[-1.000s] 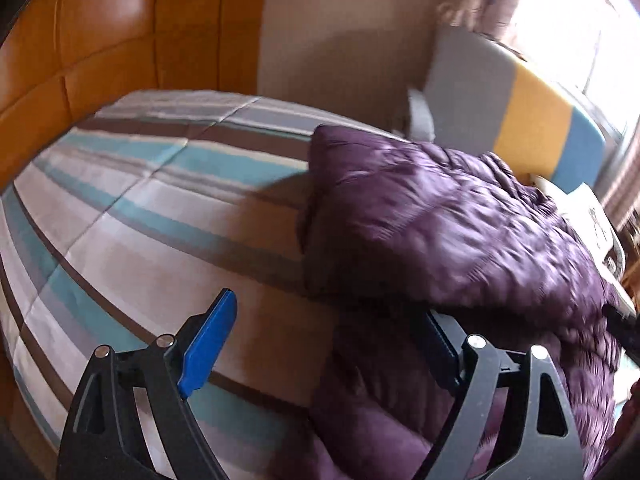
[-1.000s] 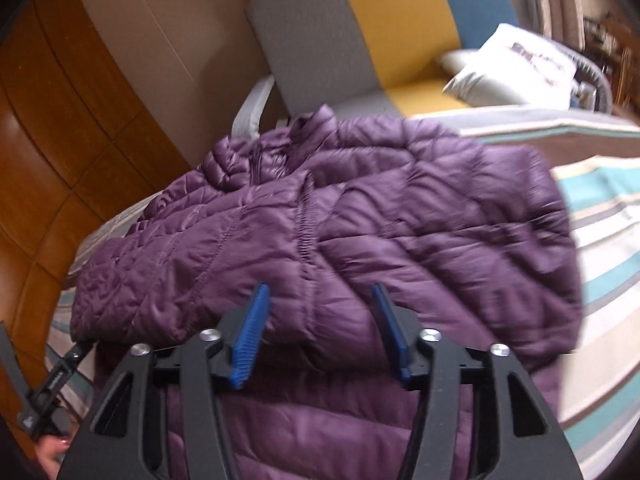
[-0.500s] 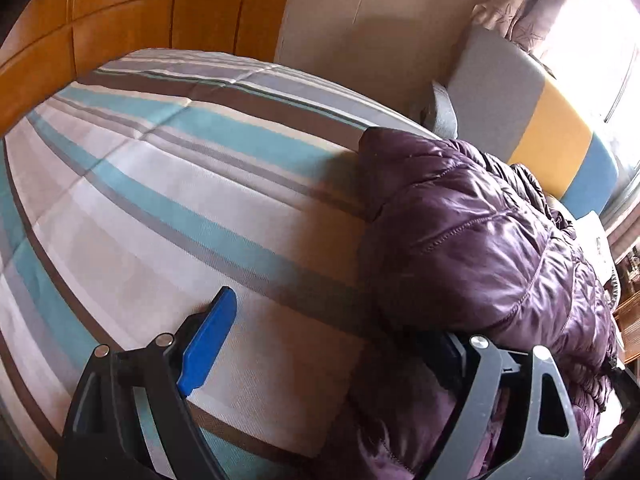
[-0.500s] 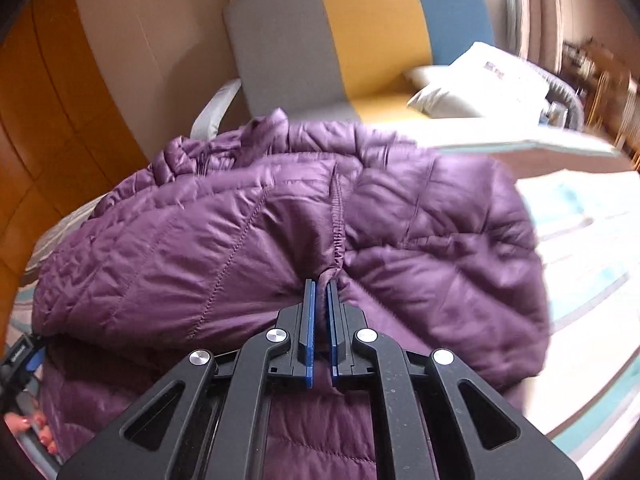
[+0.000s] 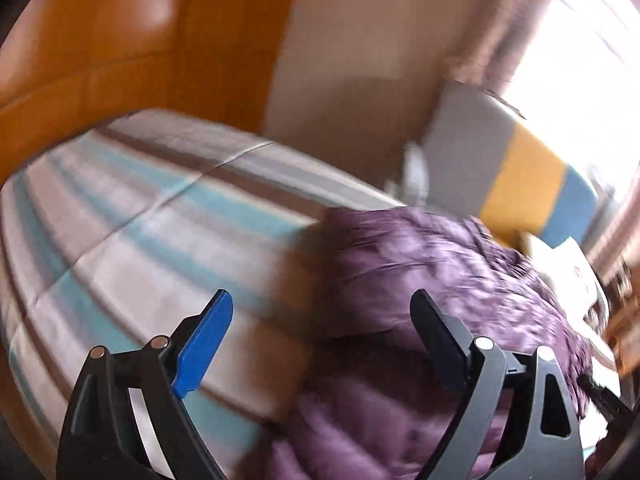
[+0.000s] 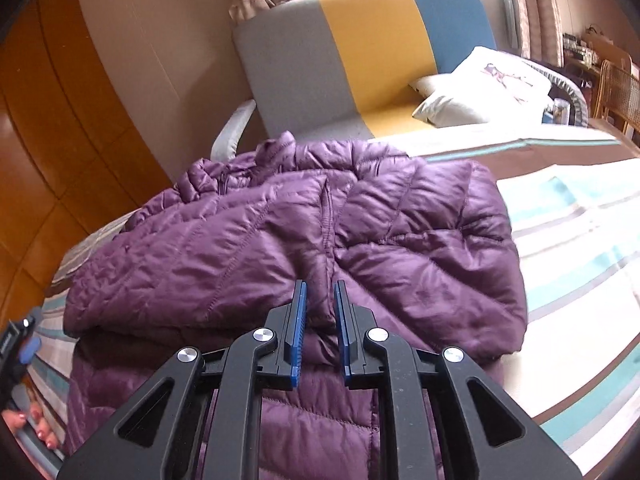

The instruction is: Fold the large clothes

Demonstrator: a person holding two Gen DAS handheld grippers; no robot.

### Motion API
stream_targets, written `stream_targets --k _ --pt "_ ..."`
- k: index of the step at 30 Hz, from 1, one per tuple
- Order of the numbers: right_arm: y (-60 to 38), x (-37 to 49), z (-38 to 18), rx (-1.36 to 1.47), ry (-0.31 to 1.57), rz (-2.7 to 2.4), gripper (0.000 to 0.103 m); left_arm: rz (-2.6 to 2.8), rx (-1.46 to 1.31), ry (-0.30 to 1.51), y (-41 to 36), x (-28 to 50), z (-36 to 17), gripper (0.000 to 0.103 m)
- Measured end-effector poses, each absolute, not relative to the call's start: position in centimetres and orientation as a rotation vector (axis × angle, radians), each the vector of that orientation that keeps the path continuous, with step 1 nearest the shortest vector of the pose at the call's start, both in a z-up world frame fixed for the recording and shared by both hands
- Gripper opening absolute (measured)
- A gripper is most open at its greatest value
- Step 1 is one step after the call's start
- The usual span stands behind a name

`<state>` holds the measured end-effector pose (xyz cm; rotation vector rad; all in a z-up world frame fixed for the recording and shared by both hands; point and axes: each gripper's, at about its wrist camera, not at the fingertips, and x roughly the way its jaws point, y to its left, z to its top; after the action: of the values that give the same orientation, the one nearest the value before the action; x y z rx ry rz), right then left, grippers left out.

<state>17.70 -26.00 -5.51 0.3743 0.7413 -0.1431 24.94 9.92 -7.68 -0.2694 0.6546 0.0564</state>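
A purple quilted puffer jacket (image 6: pixel 280 240) lies on the striped bed, its upper part folded over its lower part. My right gripper (image 6: pixel 320 300) stands at the edge of that fold with its jaws narrowly apart; a ridge of jacket fabric sits between the blue pads (image 6: pixel 298 320). My left gripper (image 5: pixel 320 312) is wide open and empty above the jacket's left edge (image 5: pixel 440 280), one finger over the bedspread, the other over the jacket. The left wrist view is blurred.
The bed has a bedspread (image 5: pixel 140 220) striped in teal, grey and cream. An orange wooden headboard (image 5: pixel 100 40) stands at the left. A grey, yellow and blue chair (image 6: pixel 360 48) with a white pillow (image 6: pixel 480 88) stands behind the bed.
My right gripper closed on the jacket fold half a second ago and has now parted a little. My left gripper stayed open and swung, blurring its view.
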Motion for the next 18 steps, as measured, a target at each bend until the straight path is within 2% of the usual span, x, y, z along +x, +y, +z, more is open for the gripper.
stream_targets --k 5,10,14,18 --pt "-25.2 18.3 -4.3 0.359 0.719 -0.115 0.014 -0.059 -0.178 0.639 5.1 27.9 -6.5 0.091" --pt "-24.0 19.8 -3.8 0.325 0.725 -0.092 0.014 -0.132 -0.082 0.723 1.5 31.4 -8.1 0.091" --pt "-22.8 21.6 -3.7 0.270 0.719 -0.085 0.014 -0.080 0.012 0.791 1.6 33.2 -11.0 0.090" --pt "-22.3 23.6 -4.5 0.246 0.740 -0.073 0.014 -0.028 -0.026 0.837 3.1 33.6 -12.4 0.091"
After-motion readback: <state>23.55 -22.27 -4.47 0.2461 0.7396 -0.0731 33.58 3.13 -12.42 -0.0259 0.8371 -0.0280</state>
